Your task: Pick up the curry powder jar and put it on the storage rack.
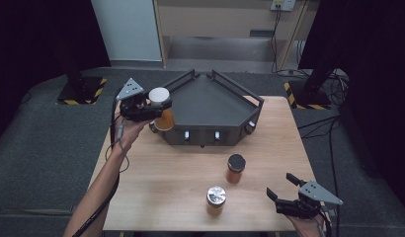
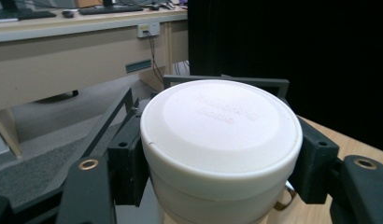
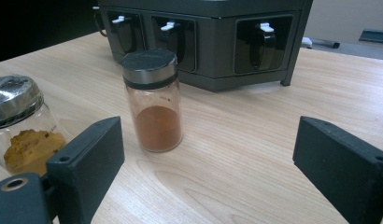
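**A:** What does the high view show?

**B:** The left tongs (image 1: 152,109) are clamped on a white-lidded jar (image 1: 161,109) of orange contents, held upright in the air. It hangs just beside the left corner of the dark rack (image 1: 210,98), which lies to the right of and beyond these tongs. The right tongs (image 1: 283,186) rest low at the near right of the counter (image 1: 269,143), jaws spread wide and empty. The left hand is much the nearer to the rack.

**A:** And the left gripper view?

**B:** The white lid (image 2: 221,126) sits squarely between the two black jaws, pads pressed on its sides, long axis upright. The rack's rails (image 2: 227,81) show directly behind the jar. Raised lettering on the lid is too faint to read.

**A:** The right gripper view?

**B:** The jaws stand wide with nothing between them. Ahead and slightly left is a black-capped jar (image 3: 153,100) of reddish powder, upright. Farther left is a silver-lidded jar (image 3: 21,123) of yellow lumps. Beyond them is the rack's front (image 3: 203,42) with white-tipped catches. No labels can be read.
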`<move>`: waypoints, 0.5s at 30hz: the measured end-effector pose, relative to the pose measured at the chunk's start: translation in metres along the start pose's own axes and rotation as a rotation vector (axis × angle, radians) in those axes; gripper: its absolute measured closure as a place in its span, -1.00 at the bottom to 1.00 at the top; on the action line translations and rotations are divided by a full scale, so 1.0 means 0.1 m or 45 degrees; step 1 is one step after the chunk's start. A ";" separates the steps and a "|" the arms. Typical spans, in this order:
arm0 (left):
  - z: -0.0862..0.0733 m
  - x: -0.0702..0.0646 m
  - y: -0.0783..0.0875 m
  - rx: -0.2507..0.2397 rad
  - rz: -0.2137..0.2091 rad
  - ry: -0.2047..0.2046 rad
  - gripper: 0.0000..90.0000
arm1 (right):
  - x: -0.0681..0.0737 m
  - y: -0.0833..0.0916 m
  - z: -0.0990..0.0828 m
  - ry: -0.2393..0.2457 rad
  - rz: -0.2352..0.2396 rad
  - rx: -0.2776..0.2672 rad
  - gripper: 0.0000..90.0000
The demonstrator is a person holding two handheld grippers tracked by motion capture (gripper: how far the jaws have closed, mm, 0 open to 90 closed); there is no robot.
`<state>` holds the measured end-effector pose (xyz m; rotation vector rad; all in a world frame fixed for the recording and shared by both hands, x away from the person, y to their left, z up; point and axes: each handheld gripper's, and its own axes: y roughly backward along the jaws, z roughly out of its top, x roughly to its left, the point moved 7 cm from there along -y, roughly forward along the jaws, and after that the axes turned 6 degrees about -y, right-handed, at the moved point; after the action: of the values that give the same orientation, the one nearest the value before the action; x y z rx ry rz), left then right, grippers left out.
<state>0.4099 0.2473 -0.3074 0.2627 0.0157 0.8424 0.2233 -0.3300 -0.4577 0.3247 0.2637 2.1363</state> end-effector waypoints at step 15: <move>0.12 0.02 -0.38 0.001 0.135 0.029 -0.27 | -0.01 0.01 0.00 -0.010 0.003 -0.003 -0.80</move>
<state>0.4406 0.2223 -0.3042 0.2564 0.0235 0.9504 0.2233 -0.3312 -0.4580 0.3320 0.2560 2.1369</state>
